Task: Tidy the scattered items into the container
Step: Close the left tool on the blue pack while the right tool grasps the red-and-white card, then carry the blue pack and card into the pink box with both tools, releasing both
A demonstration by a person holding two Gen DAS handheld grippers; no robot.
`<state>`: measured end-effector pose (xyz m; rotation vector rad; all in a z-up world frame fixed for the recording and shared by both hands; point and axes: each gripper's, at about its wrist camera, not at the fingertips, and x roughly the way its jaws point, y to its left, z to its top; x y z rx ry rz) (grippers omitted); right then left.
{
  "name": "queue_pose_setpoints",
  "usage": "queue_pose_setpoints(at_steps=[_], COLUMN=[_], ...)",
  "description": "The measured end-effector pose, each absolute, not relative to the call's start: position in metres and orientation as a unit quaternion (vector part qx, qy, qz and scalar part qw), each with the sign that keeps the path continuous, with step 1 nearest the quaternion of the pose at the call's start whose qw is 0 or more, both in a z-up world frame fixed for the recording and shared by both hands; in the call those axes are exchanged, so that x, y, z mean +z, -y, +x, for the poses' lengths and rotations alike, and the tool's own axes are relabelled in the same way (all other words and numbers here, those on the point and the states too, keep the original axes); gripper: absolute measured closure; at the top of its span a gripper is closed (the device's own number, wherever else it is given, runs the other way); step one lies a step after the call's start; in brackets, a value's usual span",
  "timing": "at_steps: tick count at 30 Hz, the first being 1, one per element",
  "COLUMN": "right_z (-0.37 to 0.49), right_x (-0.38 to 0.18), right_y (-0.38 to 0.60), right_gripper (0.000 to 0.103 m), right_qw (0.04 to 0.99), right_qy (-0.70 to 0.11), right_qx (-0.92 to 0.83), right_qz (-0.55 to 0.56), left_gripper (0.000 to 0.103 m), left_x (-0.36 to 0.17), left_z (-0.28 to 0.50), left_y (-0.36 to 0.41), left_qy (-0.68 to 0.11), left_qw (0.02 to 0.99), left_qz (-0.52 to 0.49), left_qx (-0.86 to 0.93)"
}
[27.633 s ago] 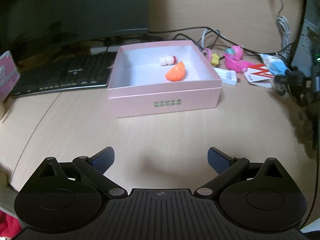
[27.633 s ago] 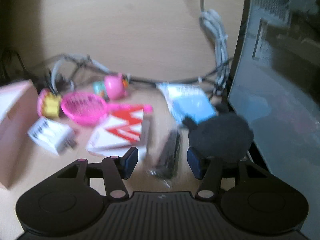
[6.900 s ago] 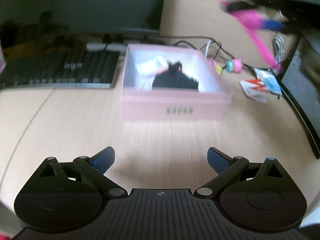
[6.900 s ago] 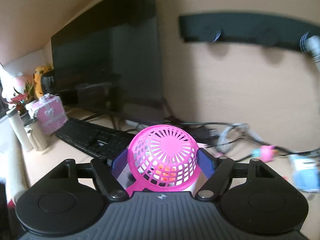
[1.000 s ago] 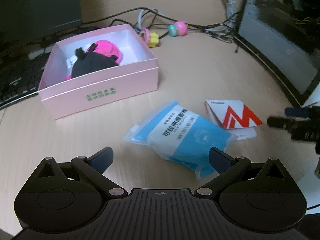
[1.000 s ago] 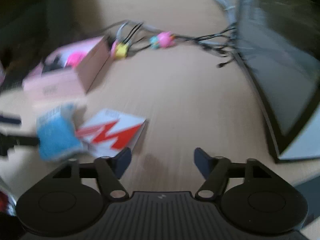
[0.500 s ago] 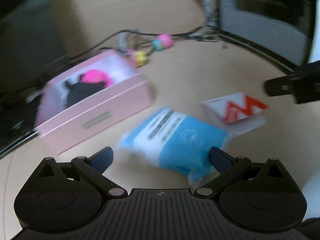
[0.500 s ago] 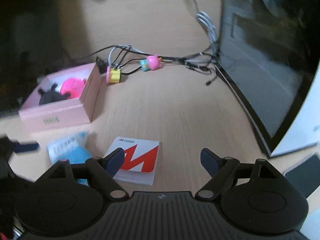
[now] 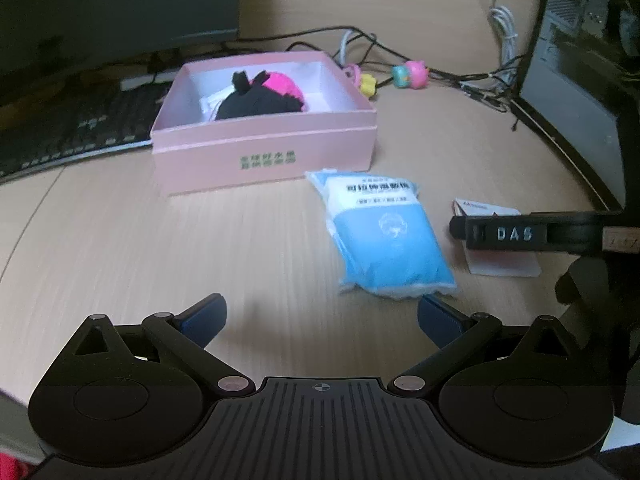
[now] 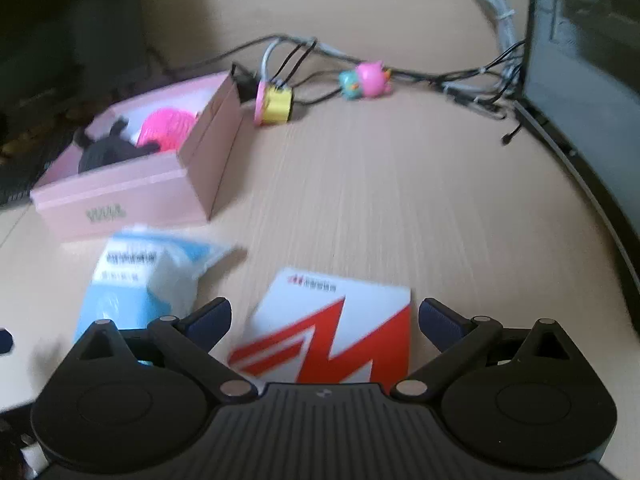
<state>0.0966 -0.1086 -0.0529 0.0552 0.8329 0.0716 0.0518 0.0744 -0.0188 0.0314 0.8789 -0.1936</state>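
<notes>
Both my tongs are spread wide with nothing in them right now. My left gripper (image 9: 320,316) hovers low over the wooden desk (image 9: 240,240), and the blue packet (image 9: 388,236) lies just ahead of my right-hand fingertip (image 9: 438,318), its near end almost at the pad but not between the two. Further ahead and a bit to the left sits the pink box (image 9: 264,152), open on top, with a black fuzzy thing (image 9: 256,102) and a hot pink toy (image 9: 282,84) inside it. The packet's far end is just in front of the box's right corner.

My right gripper (image 10: 325,320) is over the white card with the red zigzag (image 10: 336,340), which lies flat on the desk right between my open fingers. The same card pokes out in the left wrist view (image 9: 500,240), partly hidden behind the black bar of my right tool. From the right side the blue packet (image 10: 136,280) is just to the left of my left finger, and the pink box (image 10: 132,188) is beyond it.

Way ahead, by the tangle of cables (image 10: 400,72), there's a yellow toy (image 10: 276,102) close to the box's far corner and a pink and teal toy (image 10: 366,78) further right. The right wrist view is a bit blurry.
</notes>
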Motion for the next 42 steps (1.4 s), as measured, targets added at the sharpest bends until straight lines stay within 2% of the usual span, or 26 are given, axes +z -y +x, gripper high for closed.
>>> queue_pose_setpoints(at_steps=[3, 6, 18, 25, 27, 28, 29, 31, 32, 34, 36, 42], right_z=[0.092, 0.084, 0.038, 0.031, 0.034, 0.037, 0.04, 0.043, 0.044, 0.043, 0.042, 0.038], right_x=[-0.059, -0.058, -0.052, -0.056, -0.056, -0.057, -0.057, -0.058, -0.058, -0.058, -0.057, -0.05], right_y=[0.113, 0.123, 0.21, 0.22, 0.22, 0.219, 0.219, 0.219, 0.218, 0.218, 0.218, 0.213], right_gripper=[0.013, 0.016, 0.016, 0.014, 0.014, 0.014, 0.012, 0.01, 0.009, 0.009, 0.016, 0.019], right_qw=[0.916, 0.916, 0.925, 0.928, 0.929, 0.929, 0.927, 0.926, 0.925, 0.924, 0.924, 0.926], right_qy=[-0.397, -0.392, -0.377, -0.369, -0.366, -0.368, -0.371, -0.376, -0.378, -0.379, -0.379, -0.369], right_qx=[0.055, 0.08, 0.05, 0.056, 0.053, 0.05, 0.046, 0.042, 0.043, 0.045, 0.052, 0.07], right_qz=[0.009, -0.007, -0.02, -0.01, -0.005, -0.004, -0.004, -0.005, -0.007, -0.012, -0.017, -0.036], left_gripper=[0.0, 0.0, 0.0, 0.0, 0.01, 0.026, 0.033, 0.033, 0.038, 0.041, 0.042, 0.042], left_x=[-0.02, -0.021, -0.032, -0.037, -0.038, -0.039, -0.039, -0.039, -0.039, -0.036, -0.033, -0.02], left_z=[0.05, 0.049, 0.096, 0.109, 0.109, 0.11, 0.11, 0.108, 0.106, 0.098, 0.089, 0.063], left_y=[-0.066, -0.053, -0.006, 0.004, 0.005, 0.006, 0.006, 0.005, 0.005, 0.004, 0.002, -0.017], left_qy=[-0.43, -0.43, -0.421, -0.422, -0.421, -0.424, -0.428, -0.431, -0.431, -0.429, -0.43, -0.422], left_qw=[0.899, 0.899, 0.904, 0.903, 0.903, 0.902, 0.9, 0.899, 0.898, 0.898, 0.898, 0.903], left_qz=[0.017, 0.02, 0.058, 0.07, 0.072, 0.073, 0.073, 0.071, 0.071, 0.071, 0.066, 0.051], left_qx=[-0.083, -0.081, -0.058, -0.041, -0.041, -0.043, -0.043, -0.048, -0.051, -0.059, -0.063, -0.059])
